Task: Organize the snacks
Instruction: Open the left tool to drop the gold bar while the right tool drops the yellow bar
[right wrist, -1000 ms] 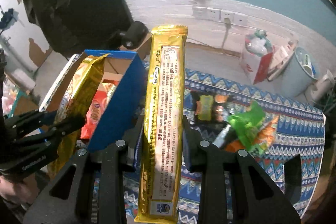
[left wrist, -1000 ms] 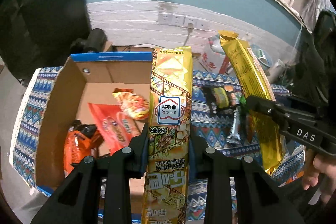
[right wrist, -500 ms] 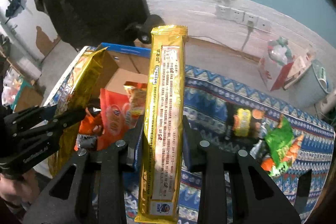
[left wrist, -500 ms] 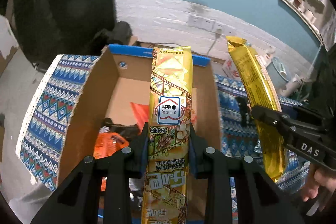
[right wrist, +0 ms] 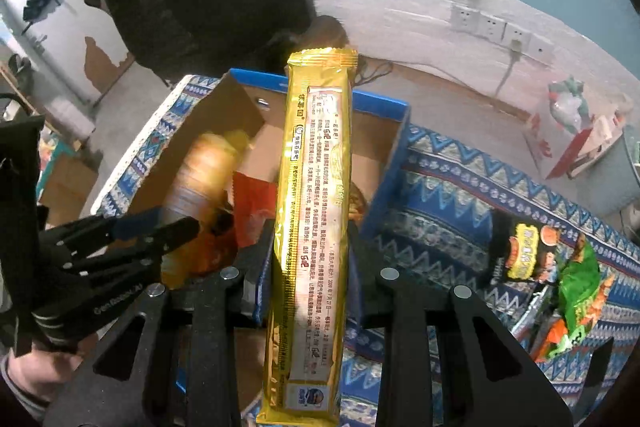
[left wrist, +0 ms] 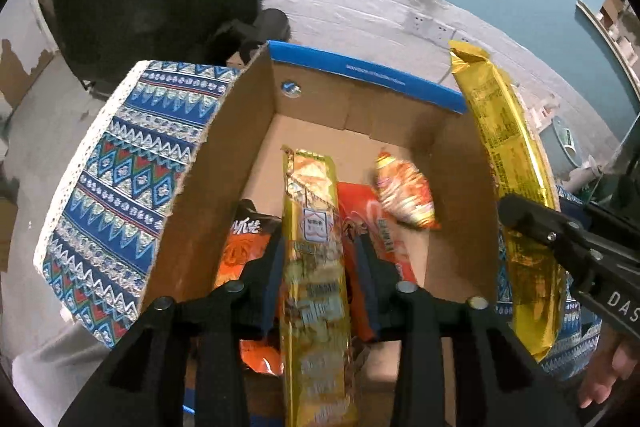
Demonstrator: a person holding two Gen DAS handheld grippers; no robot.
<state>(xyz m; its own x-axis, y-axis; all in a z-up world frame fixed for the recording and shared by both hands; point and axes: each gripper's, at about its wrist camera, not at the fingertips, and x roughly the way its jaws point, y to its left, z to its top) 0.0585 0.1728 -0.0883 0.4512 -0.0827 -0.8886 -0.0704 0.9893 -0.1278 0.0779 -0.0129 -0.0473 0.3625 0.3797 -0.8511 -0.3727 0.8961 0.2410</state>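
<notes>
A cardboard box (left wrist: pixel 208 195) with a blue rim stands on the patterned cloth; it also shows in the right wrist view (right wrist: pixel 224 115). My left gripper (left wrist: pixel 318 251) is over the box, its jaws parted a little wider than a long yellow snack pack (left wrist: pixel 312 247) that hangs between them, blurred; I cannot tell if they still grip it. My right gripper (right wrist: pixel 312 247) is shut on a second long gold snack pack (right wrist: pixel 316 195), upright by the box's right wall; this pack shows in the left wrist view (left wrist: pixel 508 163). An orange-red bag (left wrist: pixel 404 195) and a red bag (left wrist: pixel 376 235) lie in the box.
On the patterned cloth (right wrist: pixel 452 195) right of the box lie a black snack bag (right wrist: pixel 524 251) and a green-orange bag (right wrist: pixel 576 291). A wall with sockets (right wrist: pixel 496 27) is behind. A red-white bag (right wrist: pixel 576 131) stands on the floor.
My left gripper moved forward over the box, its jaws have spread and its yellow pack has dropped lower into the box, blurred. My right gripper shifted left toward the box with its pack.
</notes>
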